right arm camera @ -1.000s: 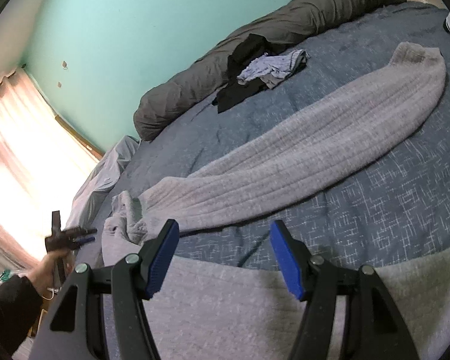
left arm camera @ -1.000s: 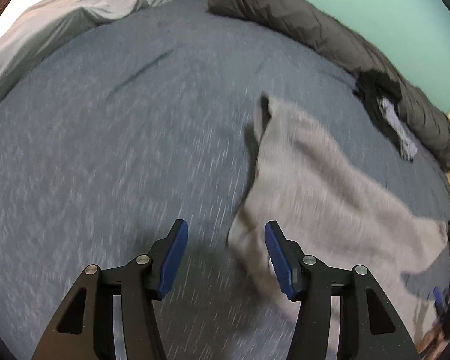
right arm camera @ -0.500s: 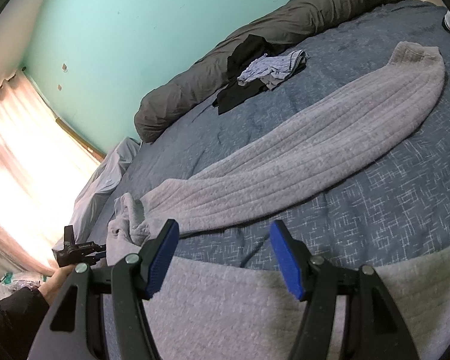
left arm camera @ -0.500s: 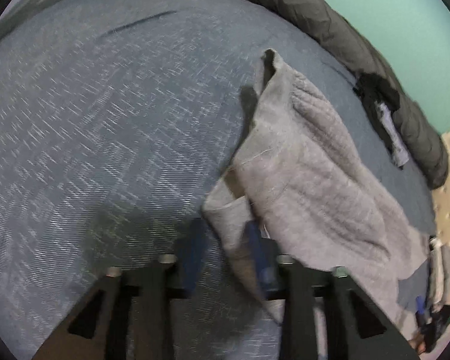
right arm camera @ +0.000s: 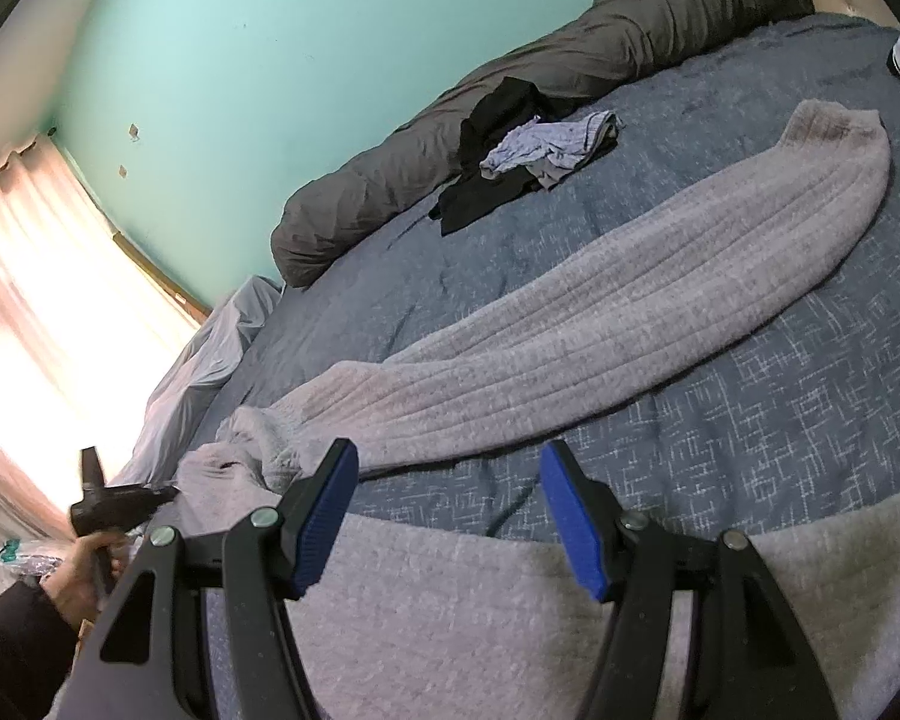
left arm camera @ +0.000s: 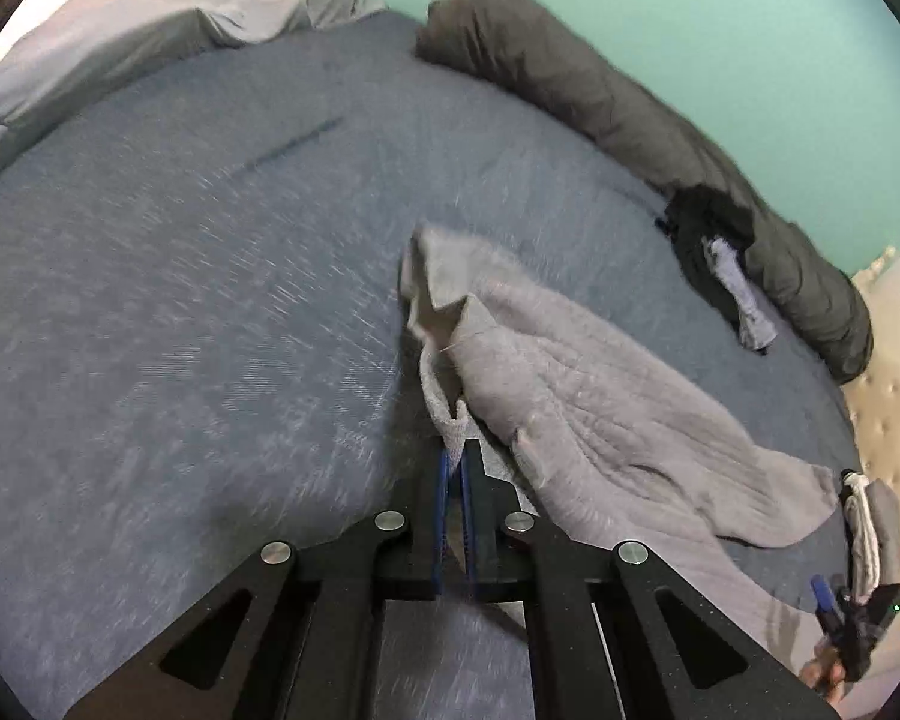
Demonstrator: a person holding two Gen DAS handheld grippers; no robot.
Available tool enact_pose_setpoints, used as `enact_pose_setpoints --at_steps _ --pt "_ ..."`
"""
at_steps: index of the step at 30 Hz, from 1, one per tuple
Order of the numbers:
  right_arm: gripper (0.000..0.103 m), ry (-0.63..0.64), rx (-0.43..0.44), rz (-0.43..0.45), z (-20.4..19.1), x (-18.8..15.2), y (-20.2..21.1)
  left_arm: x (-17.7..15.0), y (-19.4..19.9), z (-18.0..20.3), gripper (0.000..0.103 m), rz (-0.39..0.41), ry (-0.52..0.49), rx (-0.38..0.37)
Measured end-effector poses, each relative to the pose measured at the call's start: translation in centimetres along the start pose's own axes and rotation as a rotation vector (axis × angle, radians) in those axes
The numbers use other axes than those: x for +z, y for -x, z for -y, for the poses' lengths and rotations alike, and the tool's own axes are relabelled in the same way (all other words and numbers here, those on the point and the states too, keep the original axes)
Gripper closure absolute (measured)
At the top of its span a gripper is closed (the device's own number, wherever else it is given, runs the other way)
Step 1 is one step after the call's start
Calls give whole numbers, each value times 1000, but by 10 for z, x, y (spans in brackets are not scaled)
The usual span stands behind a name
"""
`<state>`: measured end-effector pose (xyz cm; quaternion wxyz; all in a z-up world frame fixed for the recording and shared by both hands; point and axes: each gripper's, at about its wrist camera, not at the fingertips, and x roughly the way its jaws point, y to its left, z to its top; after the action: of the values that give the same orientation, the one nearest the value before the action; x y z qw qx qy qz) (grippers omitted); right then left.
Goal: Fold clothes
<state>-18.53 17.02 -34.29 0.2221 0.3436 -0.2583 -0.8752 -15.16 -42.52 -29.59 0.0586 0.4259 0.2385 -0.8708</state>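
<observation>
The left claw (left arm camera: 455,456) is clamped tight on a corner of the grey sweater (left arm camera: 576,414), which spreads toward four o'clock across the blue bed (left arm camera: 210,300). The right claw (right arm camera: 450,510) gapes wide over the sweater's hem, gripping nothing, its sleeve (right arm camera: 660,300) stretching toward one o'clock.

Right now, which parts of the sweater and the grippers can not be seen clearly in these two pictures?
- Left wrist view: the left gripper covers the pinched sweater edge; the bed cover is blurred.
- Right wrist view: the sweater body is cut off by the lower edge, under the open right gripper.
- Right wrist view: the left gripper is small and blurred.
</observation>
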Motion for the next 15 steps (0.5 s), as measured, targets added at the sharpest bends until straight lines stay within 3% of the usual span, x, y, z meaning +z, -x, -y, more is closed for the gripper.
enact_pose_setpoints --at_steps 7,11,15 --pt "39 23 -10 -30 -13 -11 19 -28 42 -30 99 -6 62 15" --pt "39 46 -22 -36 -16 -10 43 -55 38 -56 99 -39 129 10" --pt "39 116 -76 -104 -16 -10 57 -89 12 -74 98 -166 152 41"
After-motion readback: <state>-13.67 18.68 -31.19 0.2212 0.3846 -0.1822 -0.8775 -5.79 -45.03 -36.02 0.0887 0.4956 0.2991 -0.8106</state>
